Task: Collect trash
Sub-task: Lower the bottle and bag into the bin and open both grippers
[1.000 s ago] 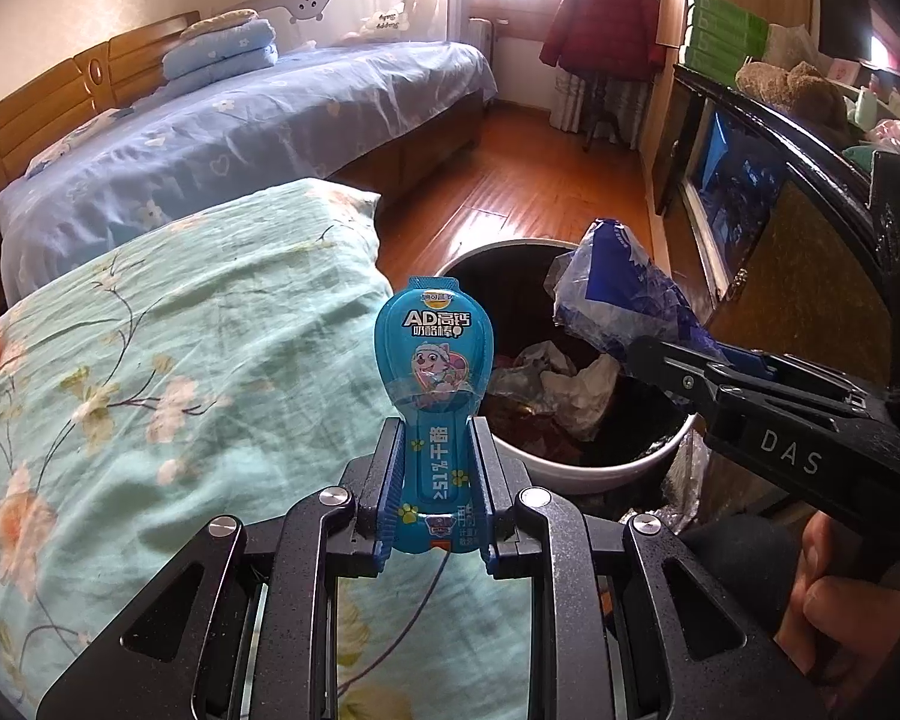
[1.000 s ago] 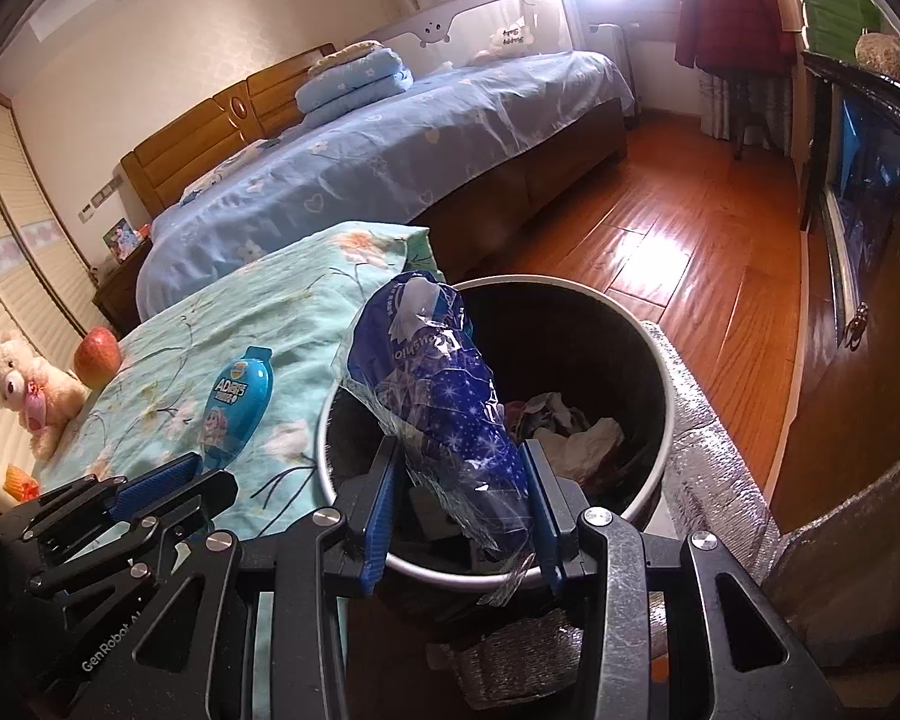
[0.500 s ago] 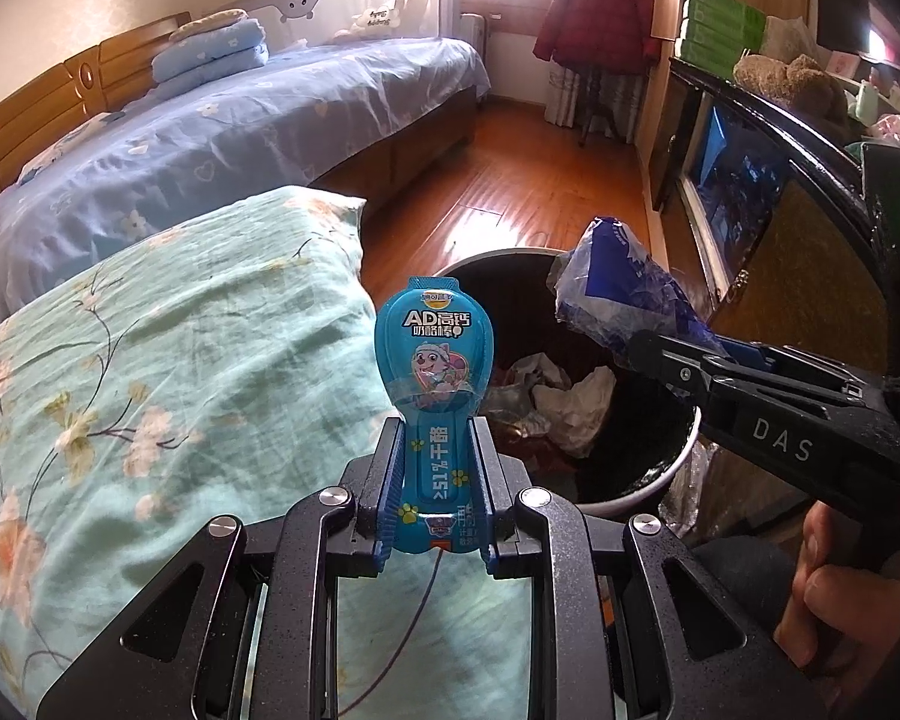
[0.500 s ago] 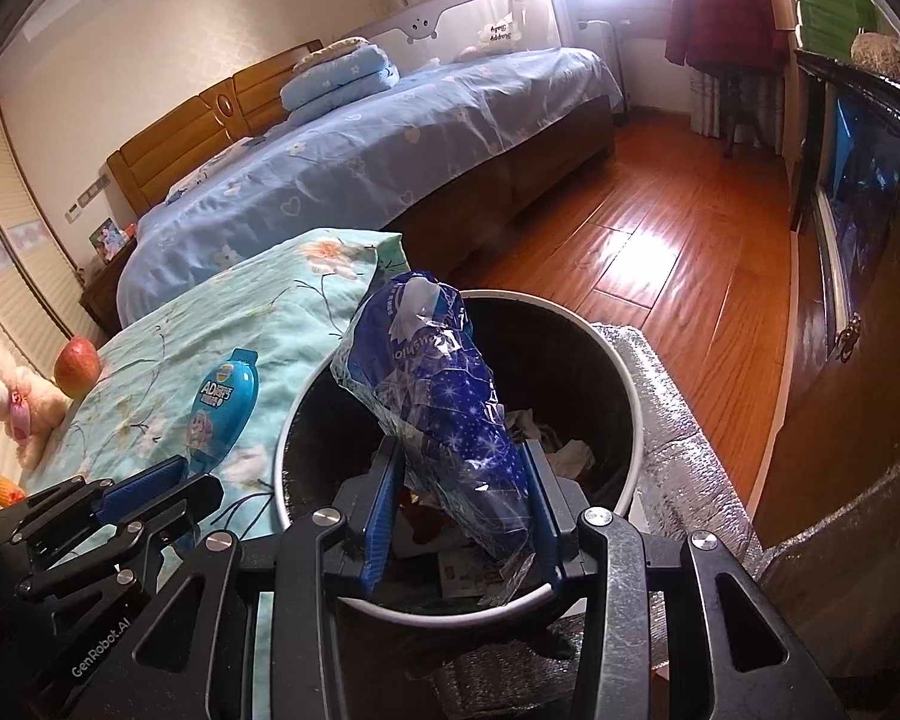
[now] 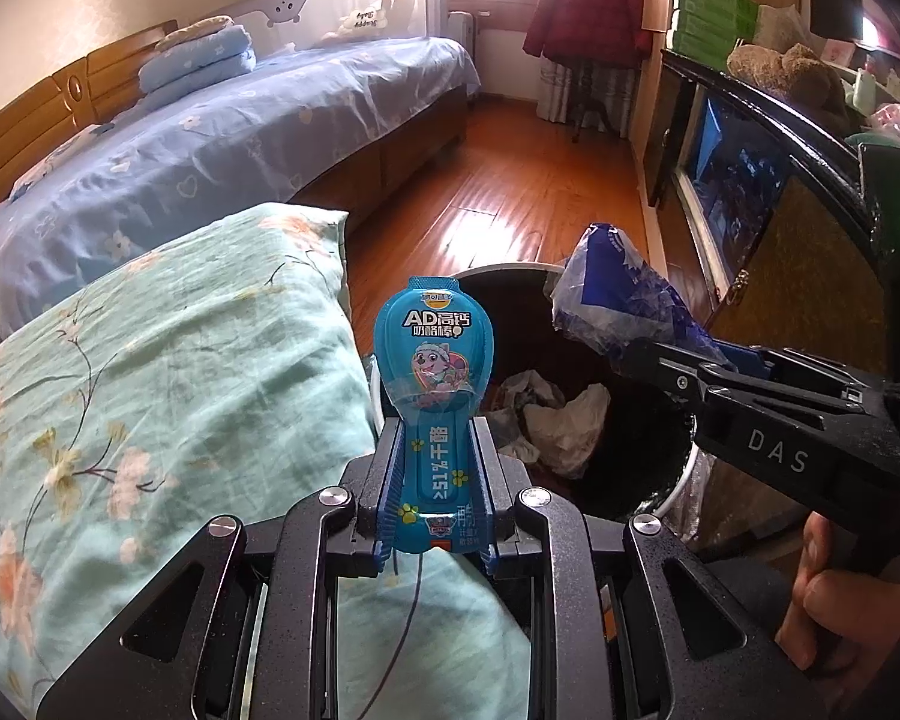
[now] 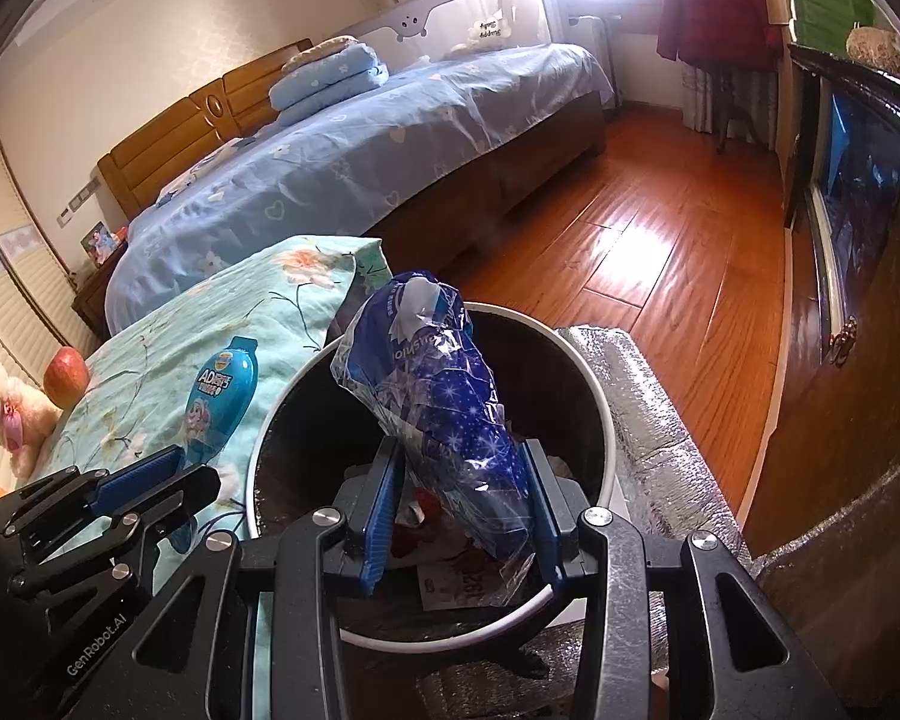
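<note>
My left gripper is shut on a flat turquoise snack wrapper with a cartoon dog, held upright over the edge of the flowered bedspread, just left of the bin. My right gripper is shut on a crumpled blue starry plastic bag, held above the open mouth of the round dark trash bin. The bin holds crumpled paper and other scraps. In the right wrist view the left gripper with the wrapper shows at lower left. In the left wrist view the bag and right gripper hang over the bin.
A green flowered bedspread lies left of the bin, a blue bed behind it. An apple and a plush bear rest on the bedspread. A dark cabinet runs along the right; silver foil wrap sits beside the bin. A hand holds the right gripper.
Both grippers have drifted toward the bin with their loads; the bag now hangs further over the bin's mouth. Neither grip has changed.
</note>
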The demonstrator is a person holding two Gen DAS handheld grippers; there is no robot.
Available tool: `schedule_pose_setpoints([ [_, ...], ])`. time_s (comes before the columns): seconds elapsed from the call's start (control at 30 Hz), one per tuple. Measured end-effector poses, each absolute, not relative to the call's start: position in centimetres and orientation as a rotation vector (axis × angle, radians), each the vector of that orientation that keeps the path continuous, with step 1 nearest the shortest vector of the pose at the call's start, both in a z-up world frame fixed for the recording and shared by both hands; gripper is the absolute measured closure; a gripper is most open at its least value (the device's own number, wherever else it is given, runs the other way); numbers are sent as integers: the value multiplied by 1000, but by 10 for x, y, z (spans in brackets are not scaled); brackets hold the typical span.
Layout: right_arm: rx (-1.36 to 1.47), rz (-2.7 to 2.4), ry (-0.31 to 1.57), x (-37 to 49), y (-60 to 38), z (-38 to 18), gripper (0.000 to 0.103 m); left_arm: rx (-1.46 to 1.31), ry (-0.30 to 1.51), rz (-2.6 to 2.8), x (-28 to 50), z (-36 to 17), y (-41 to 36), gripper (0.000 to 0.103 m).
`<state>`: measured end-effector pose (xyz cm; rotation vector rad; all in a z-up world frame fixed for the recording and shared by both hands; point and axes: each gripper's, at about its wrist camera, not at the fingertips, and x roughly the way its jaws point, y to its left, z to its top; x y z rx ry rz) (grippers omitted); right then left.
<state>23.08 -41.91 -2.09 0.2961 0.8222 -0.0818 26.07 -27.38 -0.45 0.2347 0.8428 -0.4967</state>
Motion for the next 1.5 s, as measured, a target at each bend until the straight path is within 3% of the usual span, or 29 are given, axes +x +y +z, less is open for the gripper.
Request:
schedule_pose_setpoints([
  [1.3,318,-54,862,252,-429,-26,60,235,887,-509,280,-13,-295,83],
  [1.43,343,-50,866,252,-433,-27,55,217,884,-499,281,-10,-289,68],
  [1.5,355,-48,863,250,-434,-26,47,207,873,-493,279,-7,-284,66],
])
